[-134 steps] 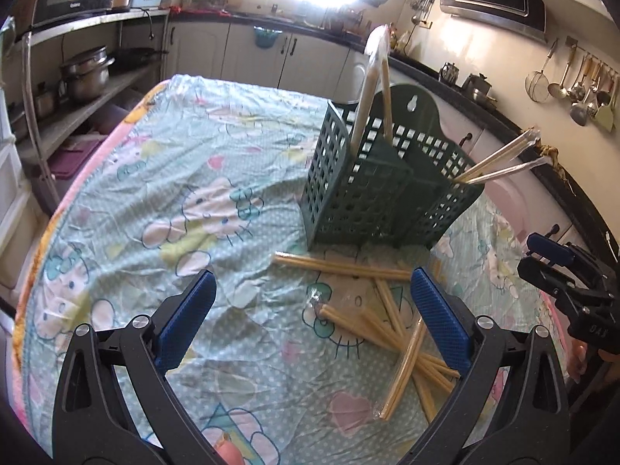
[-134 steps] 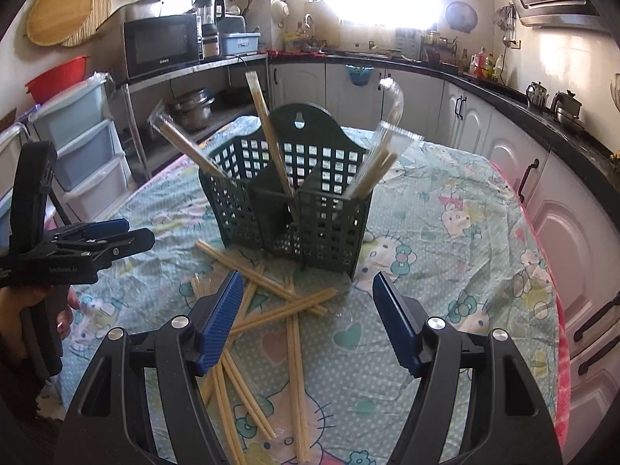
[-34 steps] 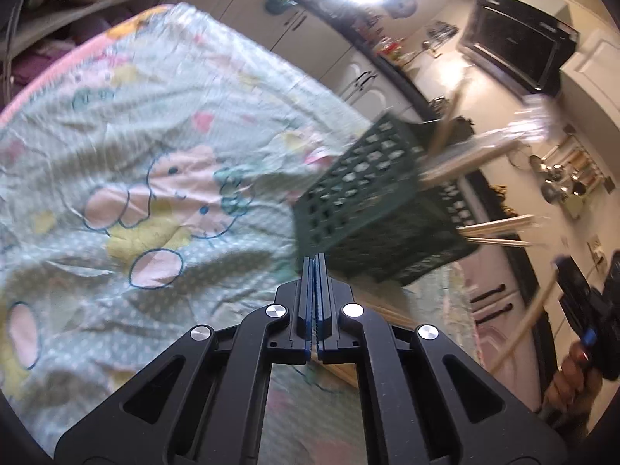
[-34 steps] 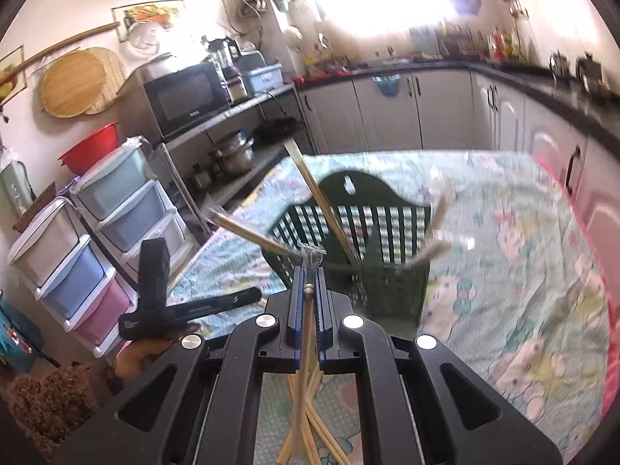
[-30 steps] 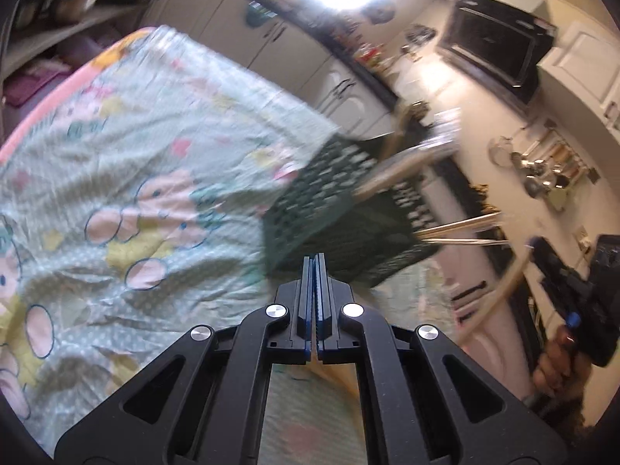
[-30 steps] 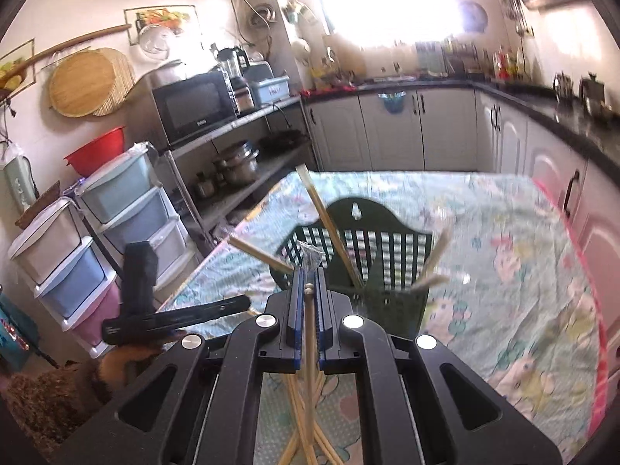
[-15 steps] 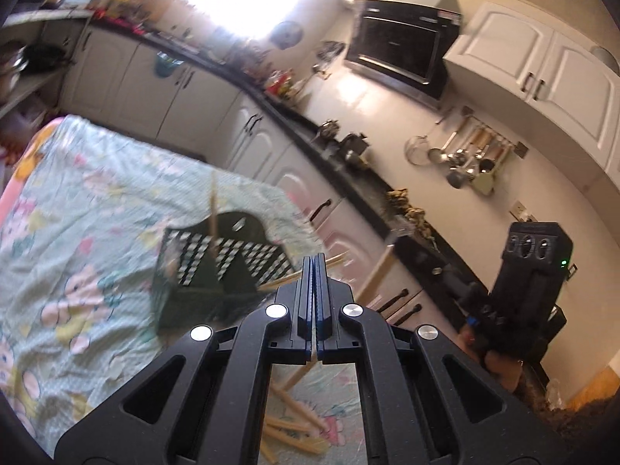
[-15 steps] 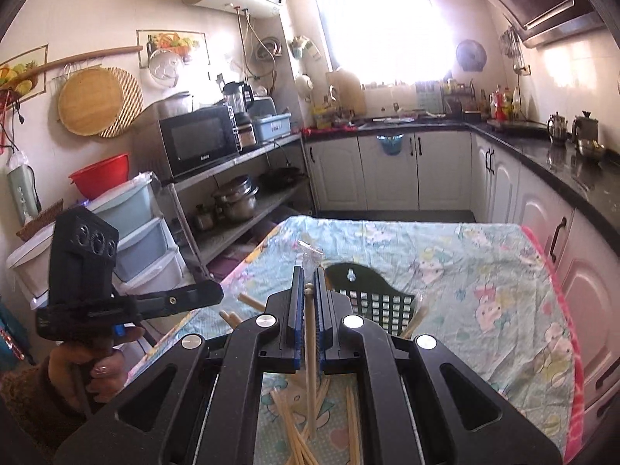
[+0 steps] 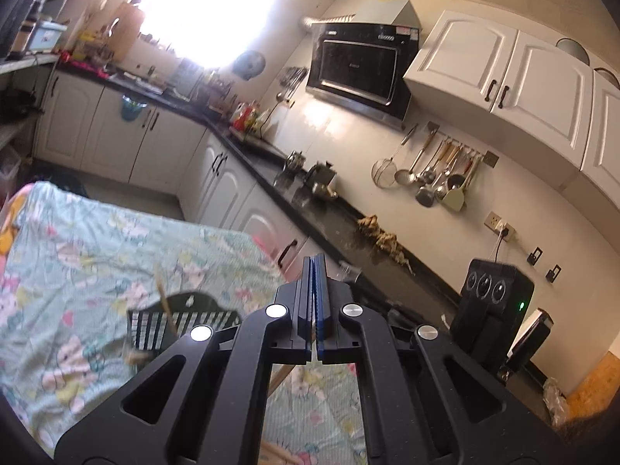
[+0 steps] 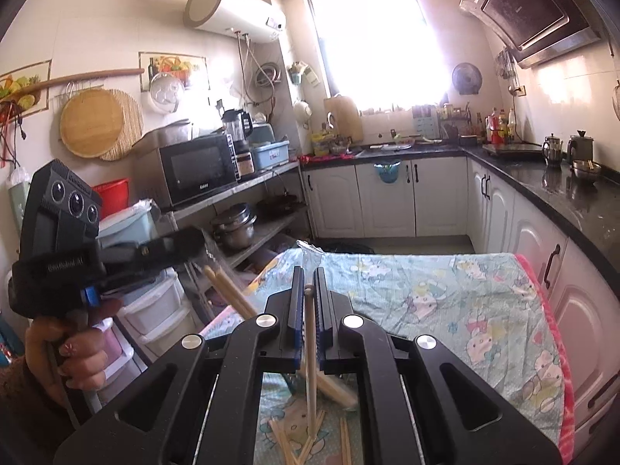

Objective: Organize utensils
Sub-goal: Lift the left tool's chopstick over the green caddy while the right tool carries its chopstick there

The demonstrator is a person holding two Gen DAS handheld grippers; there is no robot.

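My left gripper (image 9: 313, 271) is shut on a pair of wrapped chopsticks whose shaft (image 9: 279, 378) hangs below the jaws. In the right wrist view this left gripper (image 10: 193, 240) holds those chopsticks (image 10: 228, 290) slanting down. My right gripper (image 10: 309, 283) is shut on a wrapped pair of chopsticks (image 10: 310, 368) that hangs straight down. The dark green utensil basket (image 9: 182, 321) stands on the table far below, with a chopstick pair (image 9: 164, 302) upright in it. Several loose chopsticks (image 10: 298, 441) lie on the cloth under my right gripper.
The table has a light green cartoon-print cloth (image 10: 445, 302). The black counter with white cabinets (image 9: 348, 228) runs along the right. Shelves with pots and a microwave (image 10: 197, 170), and plastic drawers (image 10: 155, 310), stand left of the table.
Both grippers, each shut on chopsticks, have risen higher above the table and tilted up. The basket now looks smaller and lower, and has left the right wrist view.
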